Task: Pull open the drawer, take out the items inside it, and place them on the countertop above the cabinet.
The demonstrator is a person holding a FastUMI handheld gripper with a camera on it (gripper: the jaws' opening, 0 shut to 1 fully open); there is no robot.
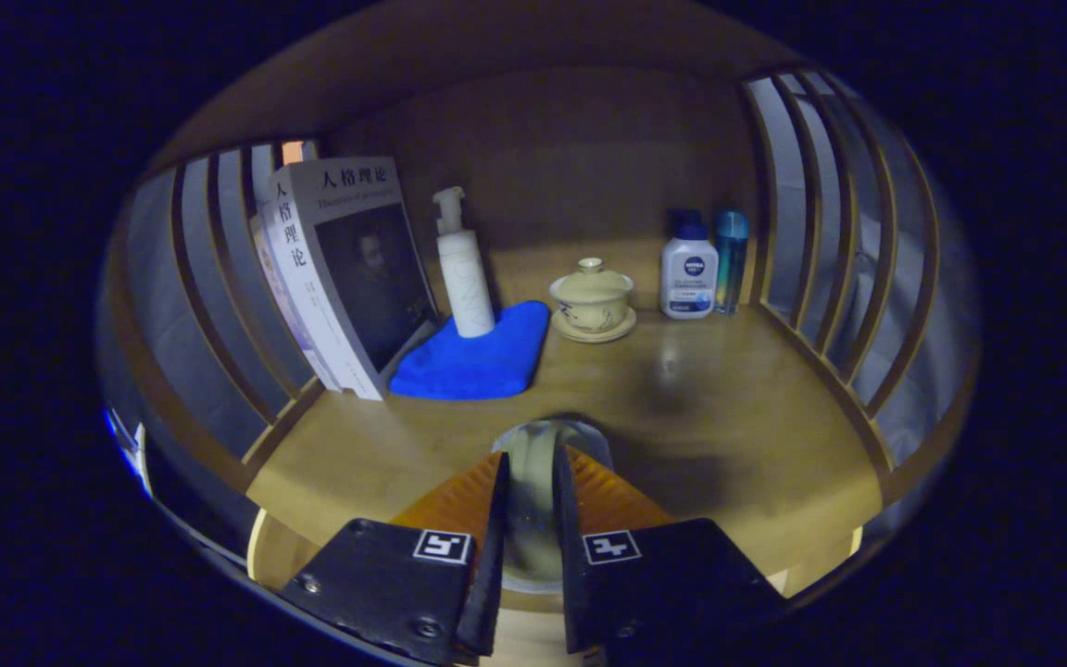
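Note:
My gripper [531, 468] is shut on a clear, rounded glass item [547, 440], which sits between both fingers with its top rising just past the fingertips. I hold it at the front part of the wooden countertop [719, 408]; whether it rests on the wood or hangs just above it I cannot tell. The lower part of the glass is hidden by the fingers. The countertop's front edge [311, 519] runs just below the fingers.
Beyond the fingers lies a folded blue cloth [473, 361] with a white pump bottle [464, 269] on it. Books [348, 269] lean at the left slats. A lidded tea bowl on a saucer [592, 301], a white bottle [689, 273] and a blue bottle [731, 259] stand at the back wall. Wooden slats [821, 232] wall both sides.

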